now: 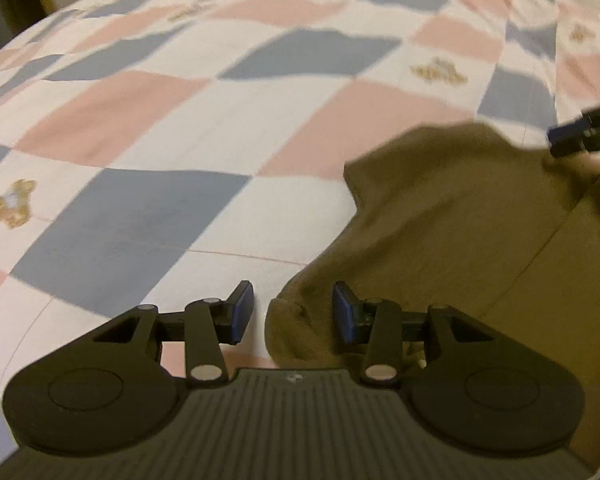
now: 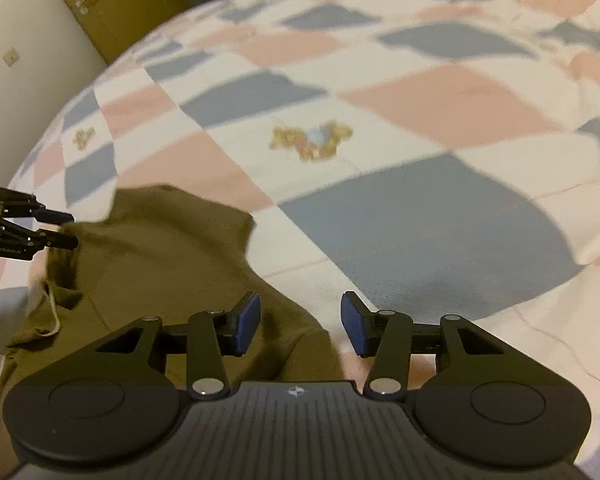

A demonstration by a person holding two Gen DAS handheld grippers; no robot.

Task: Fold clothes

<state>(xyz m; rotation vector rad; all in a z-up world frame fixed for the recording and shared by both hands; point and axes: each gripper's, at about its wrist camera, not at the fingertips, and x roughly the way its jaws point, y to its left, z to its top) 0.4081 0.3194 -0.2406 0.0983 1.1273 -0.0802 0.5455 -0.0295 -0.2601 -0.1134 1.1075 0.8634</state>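
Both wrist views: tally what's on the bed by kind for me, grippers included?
Garments: 1, the olive garment with a drawstring.
Bedspreads: 1, the checked bedspread.
Grippers: 2, the left gripper and the right gripper, both open, each over an edge of the garment.
Total: 4.
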